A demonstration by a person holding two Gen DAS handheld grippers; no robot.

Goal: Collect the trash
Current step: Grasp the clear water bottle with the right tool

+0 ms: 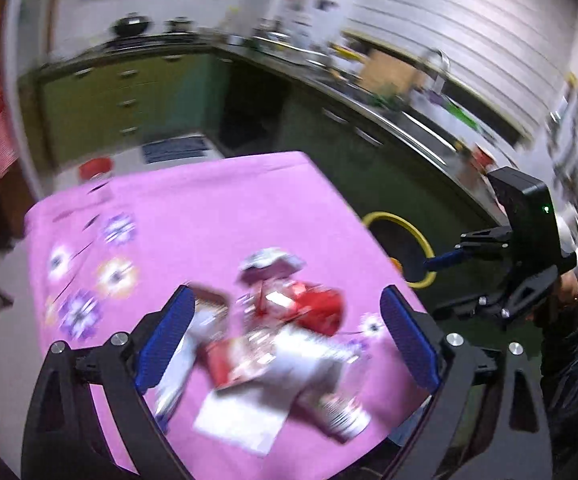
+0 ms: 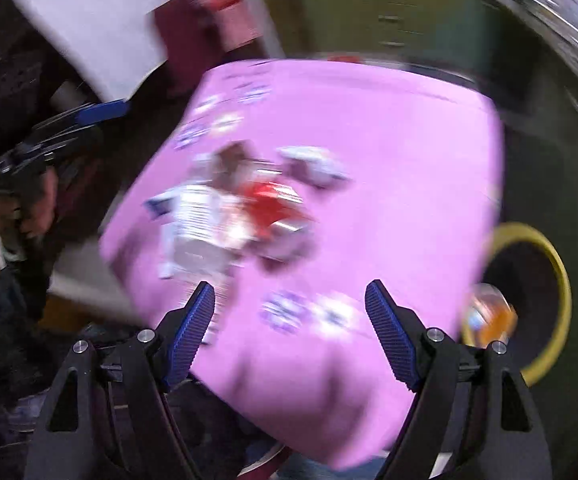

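Observation:
A pile of trash (image 1: 281, 340) lies on the pink flowered tablecloth (image 1: 209, 208): a red wrapper (image 1: 321, 308), a silvery wrapper (image 1: 269, 264) and white paper (image 1: 241, 420). My left gripper (image 1: 285, 320) hovers over the pile, open, with nothing pressed between its blue pads. The right gripper (image 1: 449, 284) shows past the table's right edge, near a yellow-rimmed bin (image 1: 393, 216). In the right wrist view the right gripper (image 2: 289, 312) is open and empty above the cloth (image 2: 369, 120), short of the trash (image 2: 249, 208). Both views are motion-blurred.
The bin (image 2: 557, 256) stands on the floor by the table's right side, with an orange item (image 2: 493, 320) in it. Green cabinets (image 1: 121, 92) and a counter with a sink (image 1: 421, 120) run behind. A red-lidded object (image 1: 95, 168) sits beyond the far edge.

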